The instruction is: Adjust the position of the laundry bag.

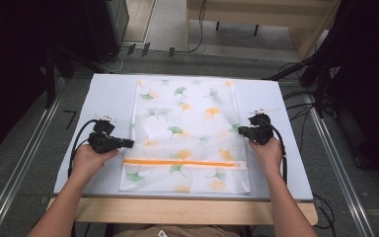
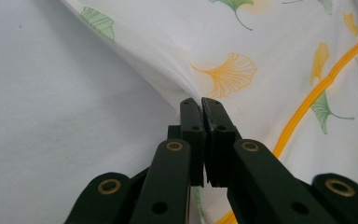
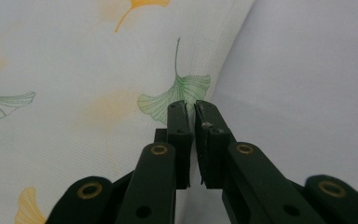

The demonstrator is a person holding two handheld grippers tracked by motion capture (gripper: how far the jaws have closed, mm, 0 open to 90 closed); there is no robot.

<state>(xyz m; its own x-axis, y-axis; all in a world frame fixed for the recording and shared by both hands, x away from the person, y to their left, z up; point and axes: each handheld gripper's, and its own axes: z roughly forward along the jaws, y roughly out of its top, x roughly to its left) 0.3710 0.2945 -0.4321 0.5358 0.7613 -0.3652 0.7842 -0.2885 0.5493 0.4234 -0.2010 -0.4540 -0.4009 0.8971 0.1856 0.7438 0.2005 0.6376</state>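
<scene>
A white mesh laundry bag [image 1: 187,128] printed with green and orange ginkgo leaves lies flat on the pale table [image 1: 108,94]. An orange zipper [image 1: 182,162] runs across it near the front. At the bag's left edge my left gripper [image 1: 131,143] is shut on the fabric. In the left gripper view the bag [image 2: 261,46] puckers up into the closed tips of the left gripper [image 2: 201,100], with the zipper [image 2: 307,107] beyond. My right gripper [image 1: 240,131] sits at the bag's right edge. Its tips [image 3: 190,103] are shut to a thin slit over the flat bag edge [image 3: 74,70]; I cannot tell if fabric is pinched.
Bare table surface lies left of the bag and right of it [image 1: 281,148]. Cables [image 1: 79,138] trail from both grippers toward the person. Dark stands and floor cables [image 1: 306,98] surround the table, and a wooden edge [image 1: 177,210] runs along its front.
</scene>
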